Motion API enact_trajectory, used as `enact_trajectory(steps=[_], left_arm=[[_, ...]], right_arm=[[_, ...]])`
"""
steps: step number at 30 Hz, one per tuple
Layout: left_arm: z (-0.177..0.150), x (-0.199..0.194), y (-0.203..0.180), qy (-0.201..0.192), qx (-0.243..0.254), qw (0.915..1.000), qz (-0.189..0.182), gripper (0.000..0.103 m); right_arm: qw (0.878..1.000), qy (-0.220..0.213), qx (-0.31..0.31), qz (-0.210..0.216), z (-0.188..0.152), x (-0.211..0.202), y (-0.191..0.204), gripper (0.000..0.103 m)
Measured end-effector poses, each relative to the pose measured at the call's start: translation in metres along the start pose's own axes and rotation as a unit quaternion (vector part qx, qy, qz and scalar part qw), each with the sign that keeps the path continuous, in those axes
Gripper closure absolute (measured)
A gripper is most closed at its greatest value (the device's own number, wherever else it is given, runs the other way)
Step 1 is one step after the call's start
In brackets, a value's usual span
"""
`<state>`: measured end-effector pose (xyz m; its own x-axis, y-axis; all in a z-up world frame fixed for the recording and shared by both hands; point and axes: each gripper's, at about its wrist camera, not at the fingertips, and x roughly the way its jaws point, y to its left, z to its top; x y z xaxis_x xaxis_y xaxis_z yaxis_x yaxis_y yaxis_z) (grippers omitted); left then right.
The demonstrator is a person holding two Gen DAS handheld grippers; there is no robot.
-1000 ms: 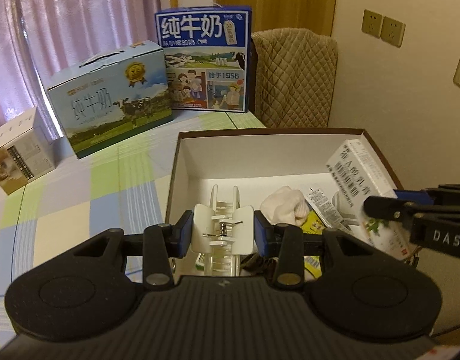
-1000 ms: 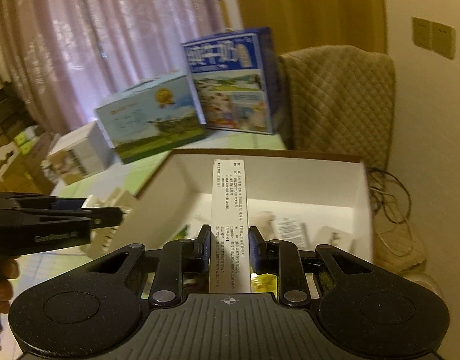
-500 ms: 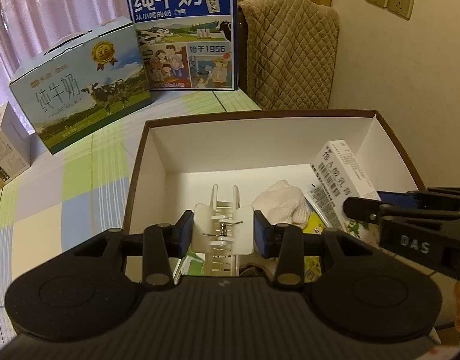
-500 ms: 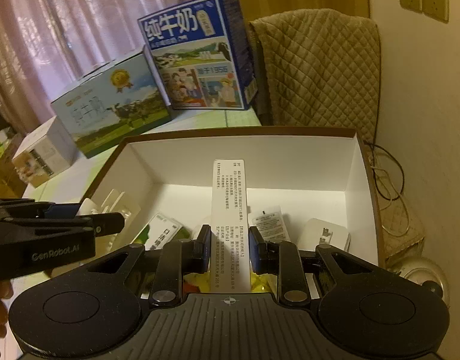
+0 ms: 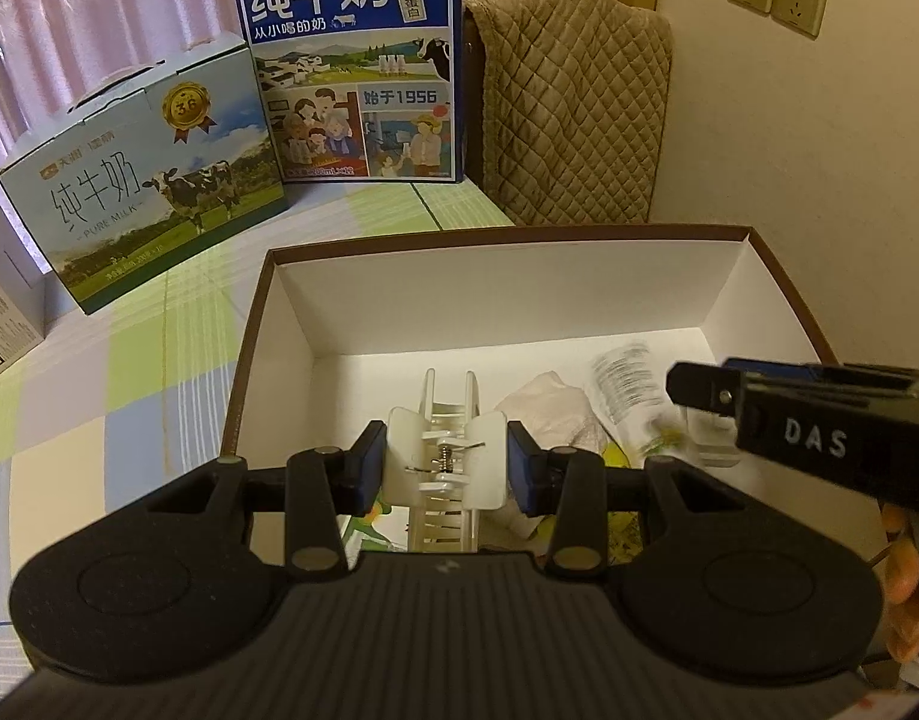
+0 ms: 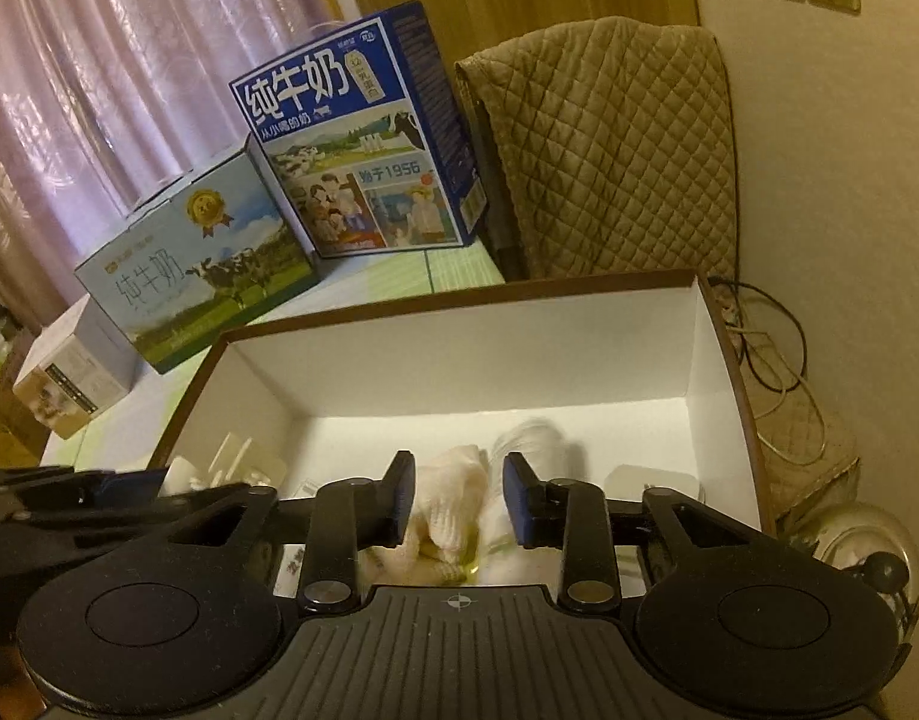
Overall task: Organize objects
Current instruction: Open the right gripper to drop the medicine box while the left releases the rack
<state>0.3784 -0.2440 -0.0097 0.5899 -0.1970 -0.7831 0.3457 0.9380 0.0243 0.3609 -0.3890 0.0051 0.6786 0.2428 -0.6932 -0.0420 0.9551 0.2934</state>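
On the checked green-and-blue tablecloth (image 5: 129,360), over the brown-rimmed white cardboard box (image 5: 489,234), my left claw (image 5: 447,468) pinches the light, stiff, brittle white plastic hair clip (image 5: 447,450) by its flat wings, while my right claw (image 6: 458,498) gapes empty.

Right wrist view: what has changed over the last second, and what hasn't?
The right tongs have let go of the long white printed box; they now stand open and empty over the brown storage box. A blurred white shape inside may be that box. Unchanged: the left tongs stay clamped on the white hair clip, and the milk cartons stand as before.
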Motion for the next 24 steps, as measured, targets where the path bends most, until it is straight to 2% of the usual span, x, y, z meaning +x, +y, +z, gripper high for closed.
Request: enact_trajectory(steps=[9,16,17,19,21,24], left_arm=[[0.000,0.006,-0.004,0.008,-0.007,0.9999,-0.010,0.066],[-0.001,0.013,-0.006,0.011,-0.011,0.9997,-0.021,0.065],[-0.001,0.012,-0.006,0.010,-0.010,0.9997,-0.020,0.063],[-0.001,0.011,-0.006,0.007,-0.011,0.9997,-0.020,0.051],[0.000,0.008,-0.004,0.003,-0.010,0.9997,-0.021,0.047],[-0.002,0.003,-0.002,-0.001,-0.003,0.9998,-0.018,0.036]], right_arm=[[0.999,0.032,-0.006,-0.016,-0.019,-0.004,-0.014,0.068],[0.999,0.033,-0.009,-0.022,-0.026,-0.009,-0.018,0.061],[0.999,0.033,-0.010,-0.022,-0.027,-0.010,-0.018,0.058],[0.999,0.031,-0.014,-0.023,-0.028,-0.012,-0.017,0.054],[0.999,0.028,-0.020,-0.026,-0.029,-0.016,-0.015,0.049],[0.999,0.023,-0.036,-0.026,-0.032,-0.021,-0.010,0.045]])
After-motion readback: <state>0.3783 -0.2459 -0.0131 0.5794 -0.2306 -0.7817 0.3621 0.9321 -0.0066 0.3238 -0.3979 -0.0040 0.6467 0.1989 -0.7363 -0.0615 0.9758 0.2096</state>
